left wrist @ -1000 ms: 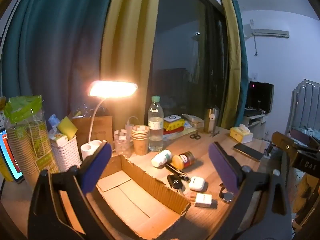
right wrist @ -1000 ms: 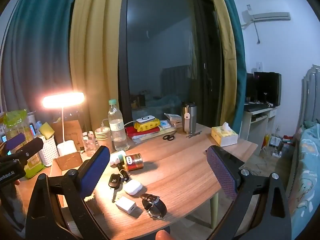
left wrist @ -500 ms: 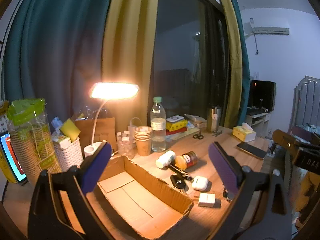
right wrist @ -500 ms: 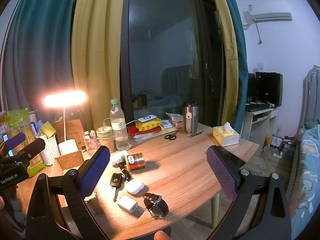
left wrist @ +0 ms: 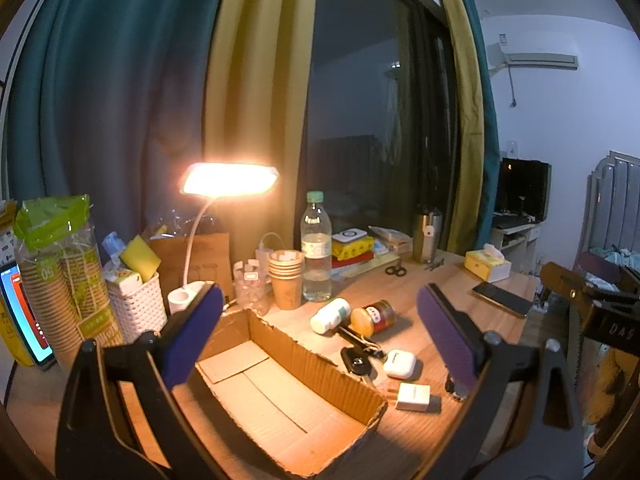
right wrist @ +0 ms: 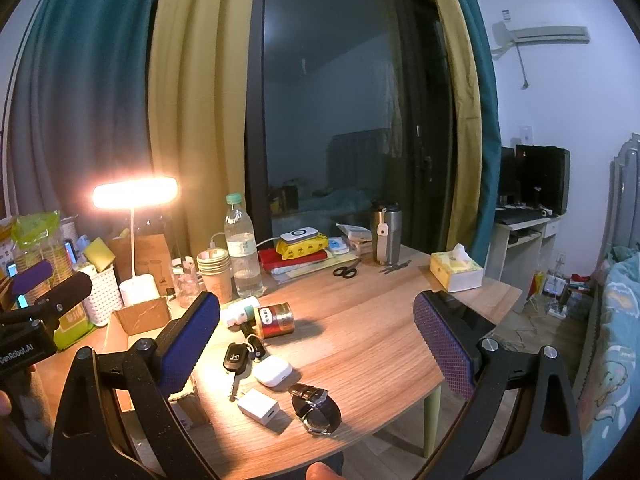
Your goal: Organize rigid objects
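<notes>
Hovering above the wooden desk (right wrist: 360,344), both grippers carry nothing, their jaws spread wide. The left gripper (left wrist: 318,334) hangs over an open cardboard box (left wrist: 280,396) whose inside shows only bare flaps, and the right gripper (right wrist: 316,344) is held over the loose things just to the right of that box. Those things lie in a cluster on the desk: a white pill bottle (left wrist: 330,315) on its side, touching a red tin with a gold lid (left wrist: 374,316), also on its side; nearer the camera a black car key (right wrist: 235,358), a white earbud case (right wrist: 272,371), a white charger plug (right wrist: 259,406) and a dark wristwatch (right wrist: 316,404). Behind them stand a water bottle (right wrist: 242,256) and a stack of paper cups (right wrist: 216,272), with a lit desk lamp (right wrist: 135,194) to the left. Farther back are scissors (right wrist: 346,271), a steel travel mug (right wrist: 386,236) and a yellow tissue box (right wrist: 456,270). A phone (left wrist: 502,298) lies near the right edge of the desk.
</notes>
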The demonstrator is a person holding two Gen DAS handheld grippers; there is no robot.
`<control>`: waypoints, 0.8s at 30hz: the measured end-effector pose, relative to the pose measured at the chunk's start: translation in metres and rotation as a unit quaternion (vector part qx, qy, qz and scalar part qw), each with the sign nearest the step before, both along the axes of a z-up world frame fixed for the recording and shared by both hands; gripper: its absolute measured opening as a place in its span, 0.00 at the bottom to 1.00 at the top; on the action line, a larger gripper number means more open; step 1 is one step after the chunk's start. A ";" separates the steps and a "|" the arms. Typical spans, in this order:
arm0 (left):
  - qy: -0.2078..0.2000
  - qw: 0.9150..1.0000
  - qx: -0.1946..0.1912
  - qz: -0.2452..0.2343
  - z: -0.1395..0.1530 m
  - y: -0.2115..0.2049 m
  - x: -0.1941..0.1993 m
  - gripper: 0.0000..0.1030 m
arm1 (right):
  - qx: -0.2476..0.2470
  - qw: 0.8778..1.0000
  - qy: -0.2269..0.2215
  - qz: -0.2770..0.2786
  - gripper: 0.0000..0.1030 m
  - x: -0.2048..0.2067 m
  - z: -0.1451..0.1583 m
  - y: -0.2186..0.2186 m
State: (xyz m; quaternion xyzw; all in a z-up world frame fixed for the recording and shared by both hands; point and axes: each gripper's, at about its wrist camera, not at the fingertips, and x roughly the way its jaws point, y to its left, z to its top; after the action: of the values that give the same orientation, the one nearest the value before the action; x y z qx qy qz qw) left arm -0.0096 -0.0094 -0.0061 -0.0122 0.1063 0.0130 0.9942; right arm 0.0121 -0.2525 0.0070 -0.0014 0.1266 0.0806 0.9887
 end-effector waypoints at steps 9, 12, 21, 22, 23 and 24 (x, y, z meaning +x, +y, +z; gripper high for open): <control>0.000 1.000 -0.001 -0.002 0.001 0.000 -0.001 0.95 | -0.001 1.000 0.000 -0.001 0.96 0.000 0.000 0.001; -0.001 1.000 -0.001 -0.002 0.002 -0.001 -0.002 0.95 | -0.001 1.000 0.000 -0.001 0.96 0.000 0.000 0.001; -0.001 1.000 -0.003 -0.003 0.004 0.000 -0.001 0.95 | -0.002 1.000 -0.001 -0.001 0.96 0.000 0.000 0.002; -0.001 1.000 -0.003 -0.003 0.004 0.000 -0.001 0.95 | -0.002 1.000 -0.001 -0.001 0.96 0.000 0.000 0.002; -0.001 1.000 -0.003 -0.003 0.004 0.001 -0.001 0.95 | -0.002 1.000 -0.001 -0.001 0.96 0.000 0.000 0.002; -0.001 1.000 -0.002 -0.003 0.004 0.001 -0.001 0.95 | -0.002 1.000 0.000 -0.001 0.96 0.000 0.000 0.002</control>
State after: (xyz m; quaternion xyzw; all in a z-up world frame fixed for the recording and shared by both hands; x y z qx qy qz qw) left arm -0.0109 -0.0088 -0.0022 -0.0143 0.1055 0.0095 0.9943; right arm 0.0122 -0.2504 0.0067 -0.0033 0.1263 0.0794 0.9888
